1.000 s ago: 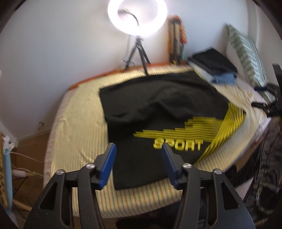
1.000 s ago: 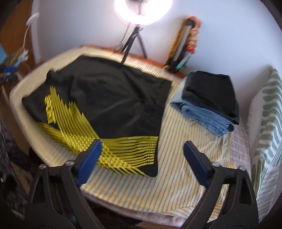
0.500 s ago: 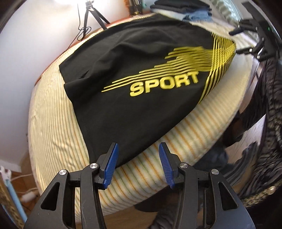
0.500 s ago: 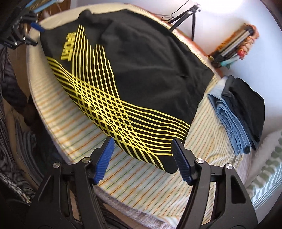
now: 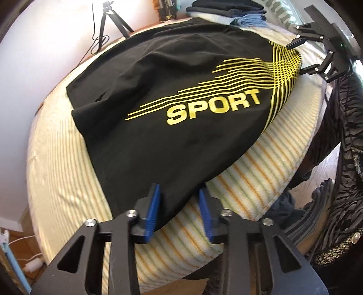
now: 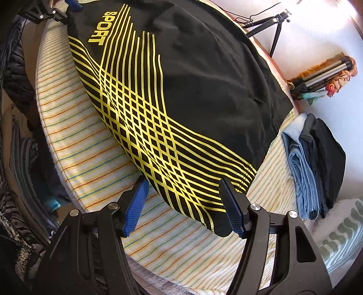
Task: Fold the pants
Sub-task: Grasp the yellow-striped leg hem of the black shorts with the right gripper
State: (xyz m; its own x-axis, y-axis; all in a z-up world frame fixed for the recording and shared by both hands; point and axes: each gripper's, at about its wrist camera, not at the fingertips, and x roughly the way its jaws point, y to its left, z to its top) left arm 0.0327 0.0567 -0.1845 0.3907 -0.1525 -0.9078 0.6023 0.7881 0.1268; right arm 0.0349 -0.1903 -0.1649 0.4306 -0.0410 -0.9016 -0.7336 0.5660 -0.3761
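Black pants (image 5: 158,95) with yellow stripes and the word SPORT lie spread flat on the striped bed (image 5: 59,172); they also show in the right wrist view (image 6: 204,74). My left gripper (image 5: 179,212) is open, its blue pads on either side of the pants' near corner at the bed's front edge. My right gripper (image 6: 185,208) is open wide, its pads on either side of the striped corner of the pants. Each gripper shows small in the other's view, the right gripper (image 5: 317,43) and the left gripper (image 6: 56,11).
A stack of folded clothes (image 6: 317,163), blue jeans under black, lies on the bed to the right. A striped pillow (image 6: 340,240) is beside it. A tripod (image 5: 113,18) stands by the white wall. The person's patterned clothing (image 5: 340,158) is at the bed's front.
Both grippers have come down and forward to the pants' near edge; each now straddles a corner. The left gripper's pads have narrowed a little.
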